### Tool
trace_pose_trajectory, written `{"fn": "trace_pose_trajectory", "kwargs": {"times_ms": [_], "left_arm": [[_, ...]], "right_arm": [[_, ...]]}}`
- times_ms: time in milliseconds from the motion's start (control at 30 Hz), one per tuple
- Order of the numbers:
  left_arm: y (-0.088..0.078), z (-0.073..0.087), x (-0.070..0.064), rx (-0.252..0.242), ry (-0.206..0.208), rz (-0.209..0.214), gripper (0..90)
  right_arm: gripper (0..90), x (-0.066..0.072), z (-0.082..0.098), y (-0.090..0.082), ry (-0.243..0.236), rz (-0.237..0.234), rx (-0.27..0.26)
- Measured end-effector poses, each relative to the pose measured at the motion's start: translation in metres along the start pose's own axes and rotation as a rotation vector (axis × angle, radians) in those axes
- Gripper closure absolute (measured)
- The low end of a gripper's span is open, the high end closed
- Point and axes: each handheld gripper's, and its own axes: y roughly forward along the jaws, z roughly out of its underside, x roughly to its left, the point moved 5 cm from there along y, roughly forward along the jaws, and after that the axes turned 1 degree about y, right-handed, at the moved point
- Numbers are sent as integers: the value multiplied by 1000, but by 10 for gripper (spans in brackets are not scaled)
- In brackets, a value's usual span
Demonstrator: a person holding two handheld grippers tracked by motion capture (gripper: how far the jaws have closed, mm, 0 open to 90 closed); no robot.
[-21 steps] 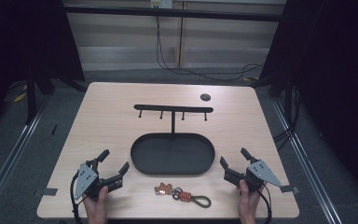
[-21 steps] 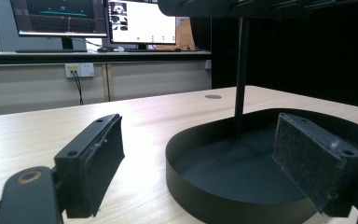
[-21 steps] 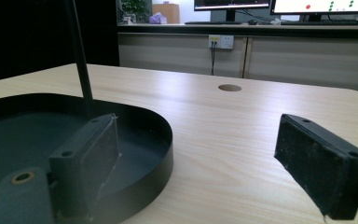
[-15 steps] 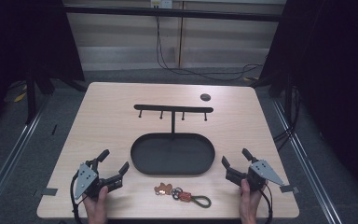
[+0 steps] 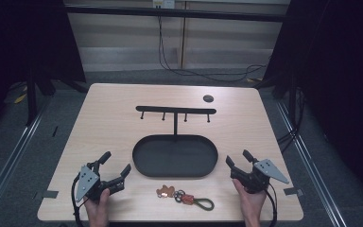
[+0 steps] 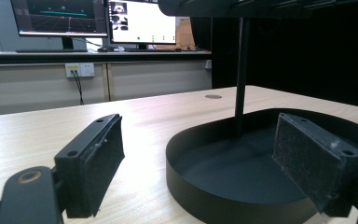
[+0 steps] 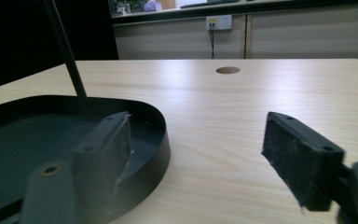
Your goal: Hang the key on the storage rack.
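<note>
A black oval tray [image 5: 142,163] with an upright post and a hooked crossbar [image 5: 176,109] stands mid-table. In front of it lies a keychain [image 5: 185,196] with metal rings, a brown tag and an olive loop. My left gripper [image 5: 116,167] rests open on the table left of the tray, nothing between its jaws; the left gripper view has its pads [image 6: 95,161] framing the tray wall [image 6: 223,203]. Right of the tray, my right gripper [image 5: 238,158] stands open and empty, its pads [image 7: 303,161] beside the tray rim [image 7: 161,140].
The light wooden table [image 5: 108,123] has a round cable hole [image 5: 208,98] at the back right. Cables run along the floor behind. Monitors [image 6: 93,18] stand on a far counter. Dark curtains flank both sides.
The right gripper has shifted slightly right and toward the near edge. The left gripper, tray and keychain have kept their places.
</note>
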Motion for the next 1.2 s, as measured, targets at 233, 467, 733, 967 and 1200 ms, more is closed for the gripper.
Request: {"fn": "trace_pose_trajectory", "kwargs": {"times_ms": [233, 467, 733, 967, 1200], "left_arm": [[0, 0, 0, 0, 0, 0, 158], [0, 0, 0, 0, 2, 0, 158], [0, 0, 0, 0, 0, -2, 159], [0, 0, 0, 3, 0, -6, 159], [0, 0, 1, 5, 3, -12, 162]], "right_arm": [[383, 12, -1, 3, -31, -107, 76], [420, 24, -2, 5, -4, -186, 91], [457, 40, -10, 15, -63, -186, 137], [485, 50, -22, 21, -96, -240, 244], [495, 60, -28, 26, -119, -333, 391]]}}
